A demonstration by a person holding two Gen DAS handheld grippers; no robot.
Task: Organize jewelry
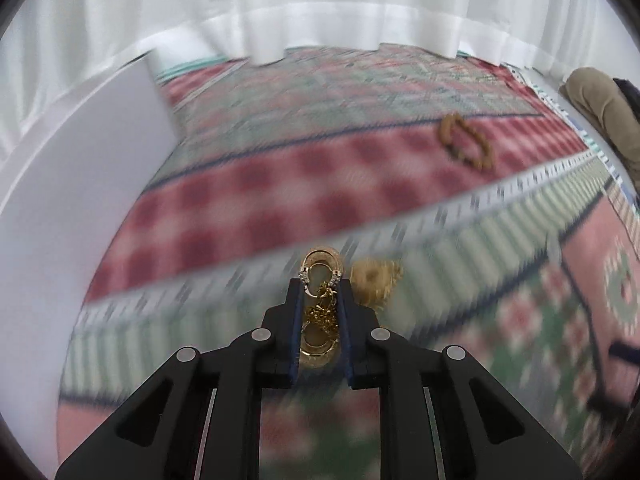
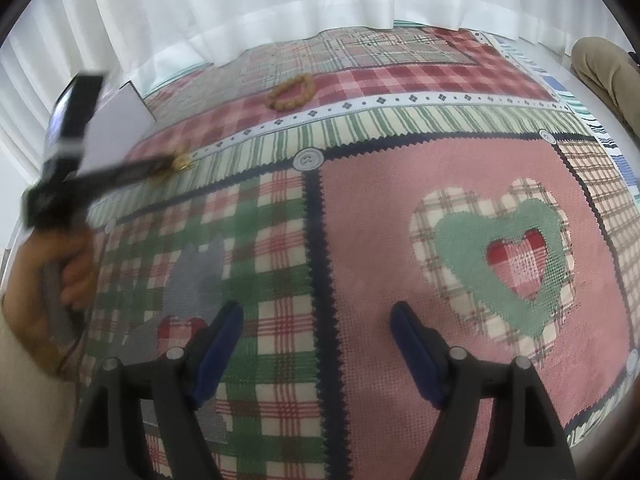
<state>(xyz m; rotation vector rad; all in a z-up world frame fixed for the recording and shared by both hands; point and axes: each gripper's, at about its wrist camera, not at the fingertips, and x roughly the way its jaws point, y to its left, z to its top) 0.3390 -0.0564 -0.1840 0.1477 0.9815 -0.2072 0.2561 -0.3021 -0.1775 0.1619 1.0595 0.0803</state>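
The left gripper (image 1: 320, 280) is clenched on a gold earring set (image 1: 319, 312): two oval gold hoops with a tangle of fine gold chain between them, pinched between the blue-lined fingers (image 1: 297, 320). One hoop sticks out past the fingertips on the far side, the other sits nearer the camera between the pads. Just to the right of the fingertips a second gold piece (image 1: 374, 278), round and blurred, lies on the patchwork quilt (image 1: 248, 200) over a green-striped band. Whether it is joined to the held piece I cannot tell.

Farther off to the right, on the red-checked strip of the quilt, a brown beaded bracelet (image 1: 468, 142) lies in a loose loop, well apart from the gripper. A white box (image 1: 80, 168) stands at the left edge of the quilt, and a white curtain (image 1: 320, 12) hangs along the far side.

From the right wrist view, the right gripper (image 2: 316, 320) hangs with its jaws released and wide apart, nothing between them, above the quilt near a dark seam between a green-plaid patch and a pink patch with a heart. At the far left there a hand (image 2: 60, 272) holds the left gripper's handle, its tip (image 2: 160, 166) reaching down to the gold jewelry at the striped band. A person's tan trouser leg (image 2: 608, 76) shows at the far right.
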